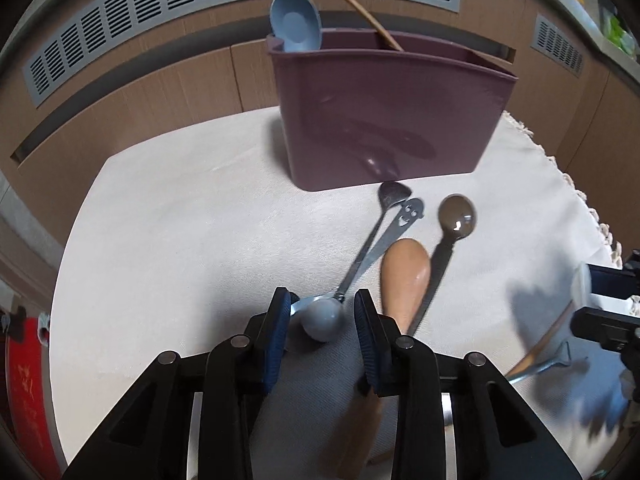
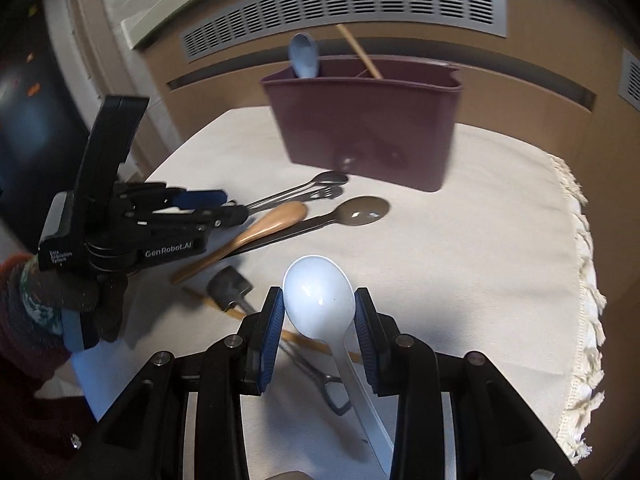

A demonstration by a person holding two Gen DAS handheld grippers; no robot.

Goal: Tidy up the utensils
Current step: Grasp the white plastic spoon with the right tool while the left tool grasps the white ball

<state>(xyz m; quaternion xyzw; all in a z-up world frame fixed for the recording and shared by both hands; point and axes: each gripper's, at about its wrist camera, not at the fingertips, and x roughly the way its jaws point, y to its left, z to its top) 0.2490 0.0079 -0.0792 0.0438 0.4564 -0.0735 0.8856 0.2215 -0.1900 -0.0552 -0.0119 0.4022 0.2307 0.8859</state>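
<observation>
A cream cloth (image 2: 480, 248) covers the table, and at its far side stands a plum-coloured caddy (image 2: 368, 128), already holding a blue spoon (image 2: 304, 60) and a wooden stick (image 2: 360, 52) in separate compartments. Loose utensils lie in a fan in front of it: a wooden spoon (image 1: 404, 276), a dark spoon (image 1: 458, 216), and two thin metal pieces (image 1: 384, 232) crossing each other.

The right gripper (image 2: 319, 320) carries a white plastic spoon (image 2: 318, 300), its blue pads pressed to either side of the bowl, the handle trailing back beneath. The left gripper (image 1: 322, 320) straddles the grey rounded end of a metal utensil (image 1: 324, 320) lying on the cloth; its jaws stand apart, one pad at most brushing it and a clear gap at the other.

The step in hand appears to be delivering the white spoon. Doing it well likely means swinging it above the caddy rim, handle down over the compartment with the blue spoon, clear of the stick. The left, meanwhile, should close squarely and lift without dragging the crossed metal pieces.
</observation>
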